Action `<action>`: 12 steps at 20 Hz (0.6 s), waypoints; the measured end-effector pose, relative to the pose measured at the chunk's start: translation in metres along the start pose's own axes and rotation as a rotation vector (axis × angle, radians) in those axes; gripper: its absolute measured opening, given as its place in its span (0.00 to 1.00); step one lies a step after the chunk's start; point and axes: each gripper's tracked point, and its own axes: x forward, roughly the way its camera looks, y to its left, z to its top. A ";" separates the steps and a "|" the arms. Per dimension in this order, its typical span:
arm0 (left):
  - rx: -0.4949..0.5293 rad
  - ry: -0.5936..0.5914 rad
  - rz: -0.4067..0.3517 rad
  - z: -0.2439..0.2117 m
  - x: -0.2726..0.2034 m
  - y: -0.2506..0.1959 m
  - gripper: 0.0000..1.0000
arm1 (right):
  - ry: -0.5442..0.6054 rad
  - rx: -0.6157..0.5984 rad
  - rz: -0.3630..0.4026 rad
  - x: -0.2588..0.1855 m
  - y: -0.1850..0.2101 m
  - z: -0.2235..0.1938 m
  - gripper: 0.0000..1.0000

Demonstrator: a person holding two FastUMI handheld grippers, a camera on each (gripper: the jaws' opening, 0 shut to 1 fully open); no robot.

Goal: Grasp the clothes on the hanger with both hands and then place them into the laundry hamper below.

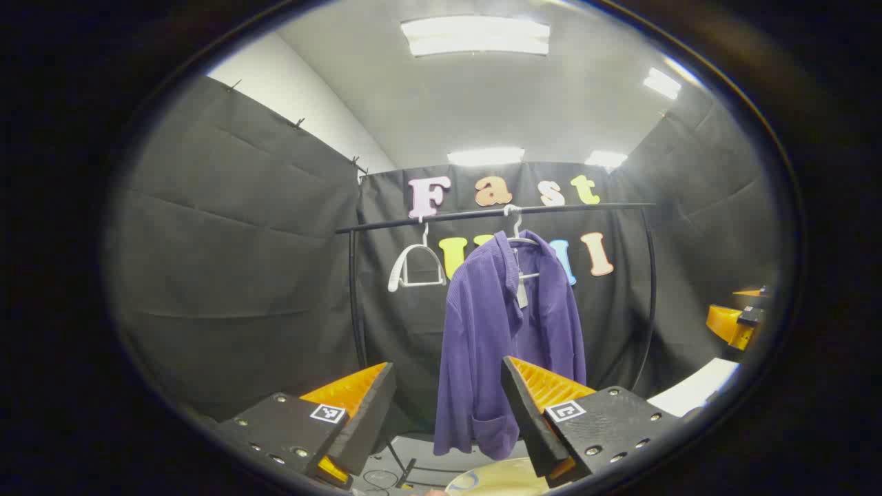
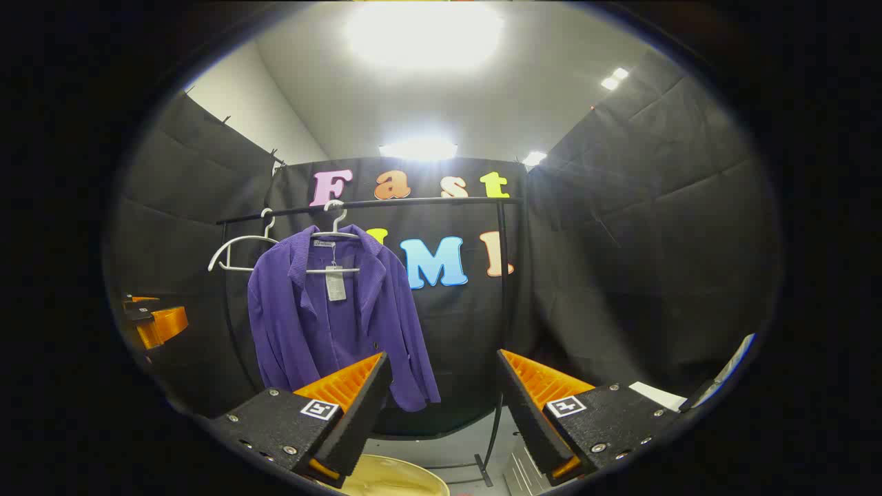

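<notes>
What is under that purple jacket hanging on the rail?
Below the purple jacket sits a pale, round rim, likely the laundry hamper, showing at the bottom edge. Its inside is cut off from sight. Both pairs of tongs, left and right, are open, short of the jacket.

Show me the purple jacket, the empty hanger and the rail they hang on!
purple jacket [image 2: 303, 324], right gripper view, on its front panel.
empty hanger [image 2: 238, 251], right gripper view, on its shoulder bar.
rail [image 2: 427, 201], right gripper view, on the bare bar.
</notes>
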 end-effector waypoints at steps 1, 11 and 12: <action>-0.001 0.001 0.002 0.000 0.001 0.001 0.89 | 0.000 0.002 -0.001 -0.001 0.000 0.000 0.93; 0.001 0.003 0.005 0.002 0.006 -0.004 0.94 | 0.016 0.012 -0.011 0.003 -0.004 -0.002 0.93; 0.003 0.001 0.007 0.003 0.006 -0.003 0.88 | 0.013 0.010 -0.009 0.005 -0.004 0.000 0.93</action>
